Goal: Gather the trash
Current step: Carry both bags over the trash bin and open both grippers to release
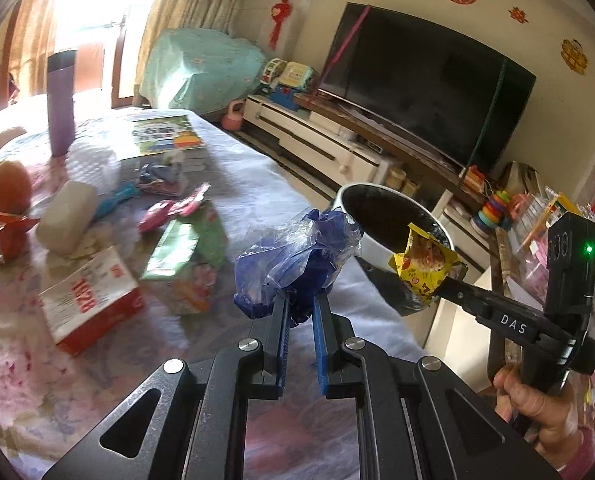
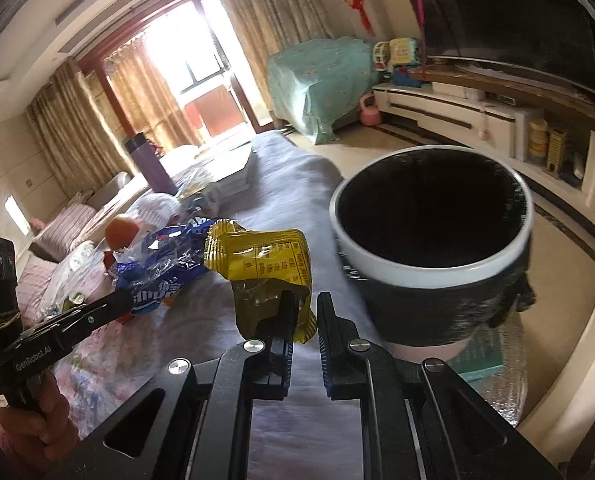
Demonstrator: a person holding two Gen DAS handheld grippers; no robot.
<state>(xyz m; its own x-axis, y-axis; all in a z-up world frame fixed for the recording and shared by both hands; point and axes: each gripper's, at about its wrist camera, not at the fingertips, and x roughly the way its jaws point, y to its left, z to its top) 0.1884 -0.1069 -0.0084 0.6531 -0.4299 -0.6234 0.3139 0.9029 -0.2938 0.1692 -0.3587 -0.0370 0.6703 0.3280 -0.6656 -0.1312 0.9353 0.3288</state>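
Two tools grip trash: left tool (image 1: 299, 300) clenches blue wrapper (image 1: 293, 256), right tool (image 2: 305, 304) yellow wrapper (image 2: 261, 264).

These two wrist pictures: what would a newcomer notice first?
First, the trash held up in both grippers: a crumpled blue wrapper in the left gripper and a yellow wrapper in the right gripper. Just beyond them stands a white bin with a black liner, open, at the edge of the cluttered table.
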